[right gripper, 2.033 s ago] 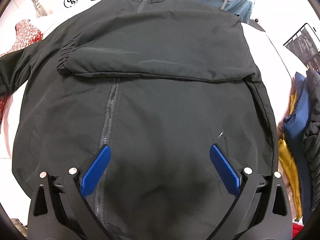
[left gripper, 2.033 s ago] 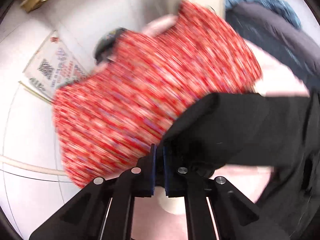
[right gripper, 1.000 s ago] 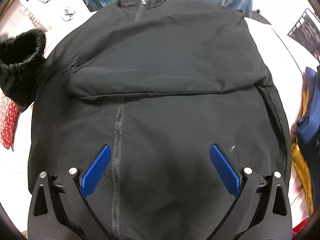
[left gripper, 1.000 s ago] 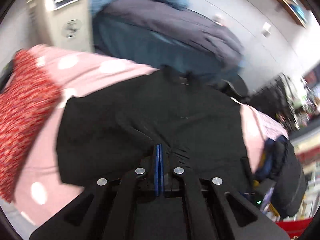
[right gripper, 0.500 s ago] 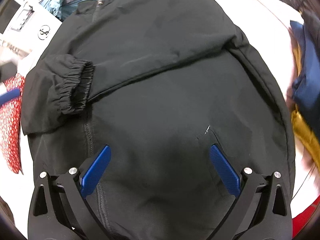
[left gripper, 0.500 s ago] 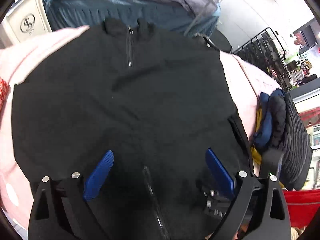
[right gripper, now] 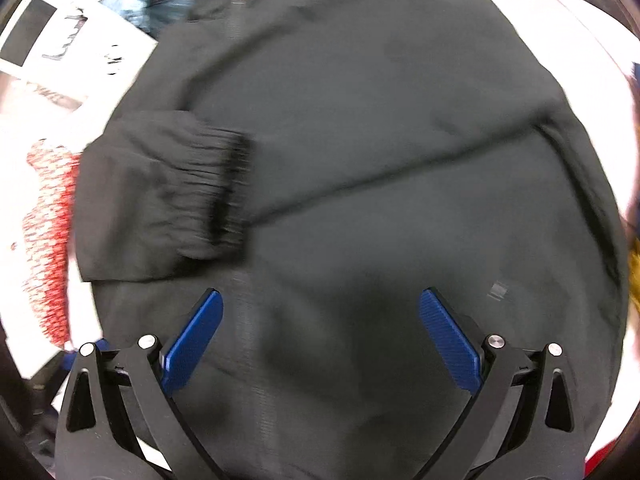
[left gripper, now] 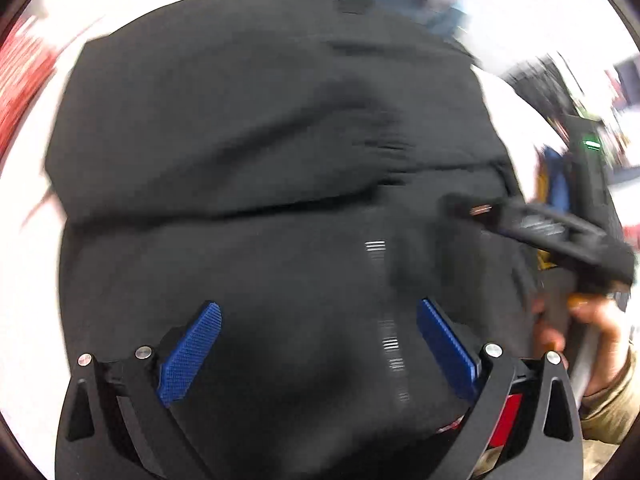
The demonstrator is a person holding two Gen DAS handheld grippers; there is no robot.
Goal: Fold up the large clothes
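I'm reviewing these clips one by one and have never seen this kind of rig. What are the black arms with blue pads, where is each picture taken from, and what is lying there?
There is no robot here: a person holds a two-finger gripper in each hand, and a fisheye camera on each looks forward along its fingers. One picture is from the left gripper, the other from the right gripper. The blue strips are the finger pads. Both grippers are open and hold nothing.

Below them lies a black jacket, zip side up, on a pale surface. Both sleeves are folded across its chest; one elastic cuff shows clearly. A red patterned garment lies beside it.

In the left view, the right gripper's black body and the person's hand appear at the edge. Both pictures are motion-blurred.
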